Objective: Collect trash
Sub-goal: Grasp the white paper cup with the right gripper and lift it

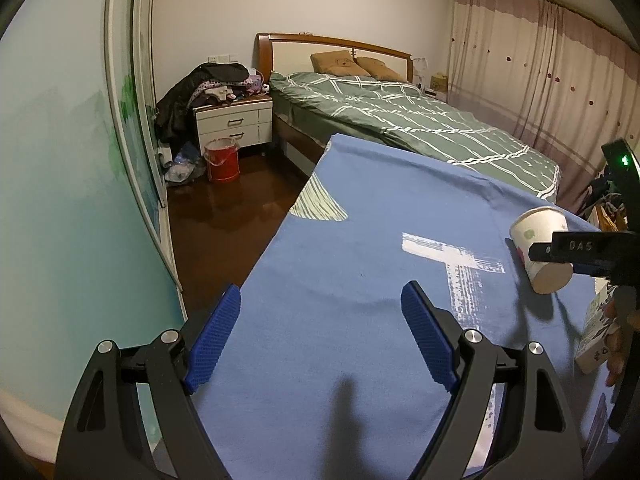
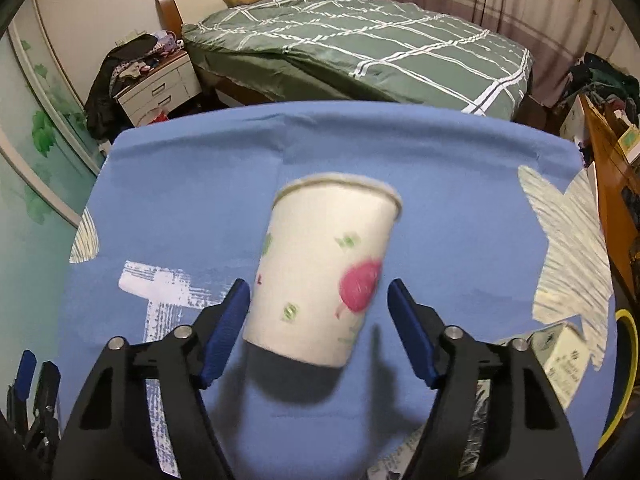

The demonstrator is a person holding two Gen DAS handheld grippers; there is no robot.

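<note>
The white flowered paper cup (image 2: pixel 324 268) lies tilted between the right claw (image 2: pixel 318 332), whose open pads aren't gripping it; the left claw (image 1: pixel 320 336) stands open, farther off.

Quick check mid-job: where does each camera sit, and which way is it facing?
Left wrist: on the left gripper, looking across the blue cloth toward the bed; its fingers stand open, empty.
Right wrist: on the right gripper, looking down at the paper cup between its fingers.
Shared: cup, cloth, bed, nightstand.
</note>
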